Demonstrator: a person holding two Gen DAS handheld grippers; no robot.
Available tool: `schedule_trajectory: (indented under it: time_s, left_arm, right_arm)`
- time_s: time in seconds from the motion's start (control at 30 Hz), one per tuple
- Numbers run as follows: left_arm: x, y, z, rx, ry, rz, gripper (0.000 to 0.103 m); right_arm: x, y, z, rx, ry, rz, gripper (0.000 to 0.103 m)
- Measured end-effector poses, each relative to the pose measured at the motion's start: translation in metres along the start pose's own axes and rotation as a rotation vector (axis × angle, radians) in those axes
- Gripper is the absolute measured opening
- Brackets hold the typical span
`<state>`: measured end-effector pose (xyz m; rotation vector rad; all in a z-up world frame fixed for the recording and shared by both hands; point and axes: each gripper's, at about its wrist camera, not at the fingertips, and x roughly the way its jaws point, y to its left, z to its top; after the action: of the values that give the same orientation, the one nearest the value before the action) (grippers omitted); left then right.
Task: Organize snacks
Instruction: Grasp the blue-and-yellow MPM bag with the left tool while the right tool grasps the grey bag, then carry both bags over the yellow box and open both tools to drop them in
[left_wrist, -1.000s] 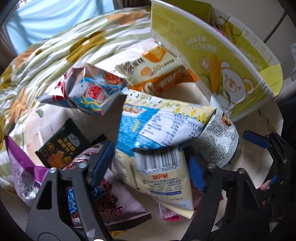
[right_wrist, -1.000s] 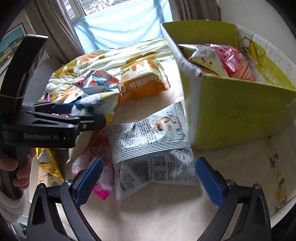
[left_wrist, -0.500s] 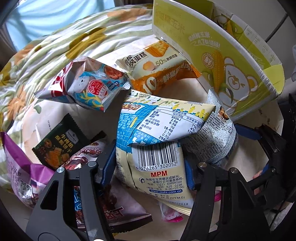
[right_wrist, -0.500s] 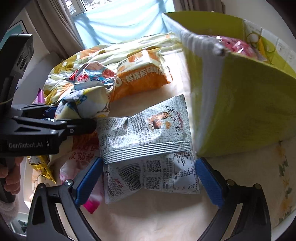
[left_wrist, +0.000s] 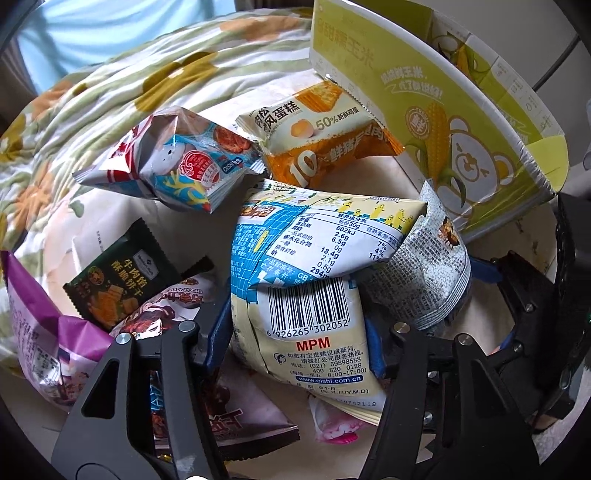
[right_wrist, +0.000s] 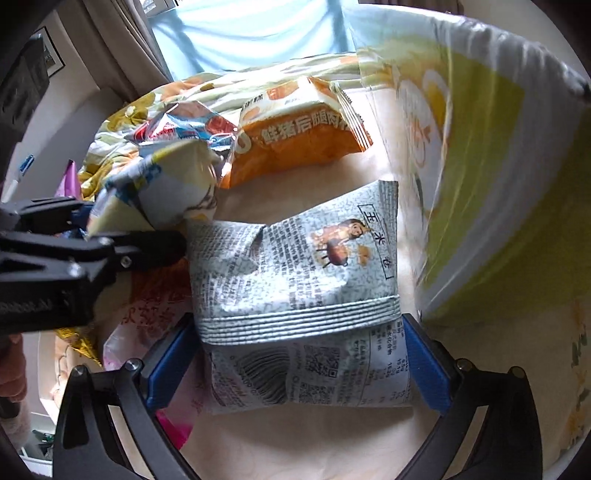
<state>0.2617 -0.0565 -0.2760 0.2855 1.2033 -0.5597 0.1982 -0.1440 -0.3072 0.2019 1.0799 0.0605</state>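
My left gripper (left_wrist: 295, 332) is shut on a cream and blue Oishi snack bag (left_wrist: 306, 291), its barcode side facing the camera; the same bag (right_wrist: 162, 192) shows in the right wrist view, held by the left gripper (right_wrist: 110, 240). My right gripper (right_wrist: 295, 354) is open, its blue pads either side of a grey newspaper-print snack bag (right_wrist: 295, 280) lying on the table; that bag (left_wrist: 432, 266) sits right of the Oishi bag. The yellow-green corn carton (left_wrist: 443, 103) stands at the right, and in the right wrist view (right_wrist: 498, 184).
An orange cake packet (left_wrist: 321, 136) lies by the carton. A blue and red Oishi bag (left_wrist: 177, 162), a dark biscuit packet (left_wrist: 118, 277), a purple bag (left_wrist: 33, 325) and a chocolate snack bag (left_wrist: 221, 406) lie left. A floral quilt (left_wrist: 110, 81) is behind.
My left gripper has closed on the Oishi bag. My right gripper has moved forward and down until the grey bag lies between its open fingers.
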Motion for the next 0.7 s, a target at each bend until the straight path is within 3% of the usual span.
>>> schedule_trajectory:
  time_s: [0.13, 0.23, 0.7]
  left_arm:
    - [-0.007, 0.001, -0.002, -0.006, -0.011, -0.002, 0.05]
    - [-0.015, 0.002, -0.005, -0.02, -0.023, -0.015, 0.049]
    - [-0.09, -0.001, -0.022, -0.065, -0.145, -0.052, 0.049]
  right_arm:
    - [-0.01, -0.001, -0.005, 0.008, -0.017, -0.013, 0.079]
    - [-0.017, -0.003, -0.007, 0.009, -0.022, -0.026, 0.072]
    - [-0.065, 0.005, -0.016, 0.02, -0.048, -0.024, 0.071]
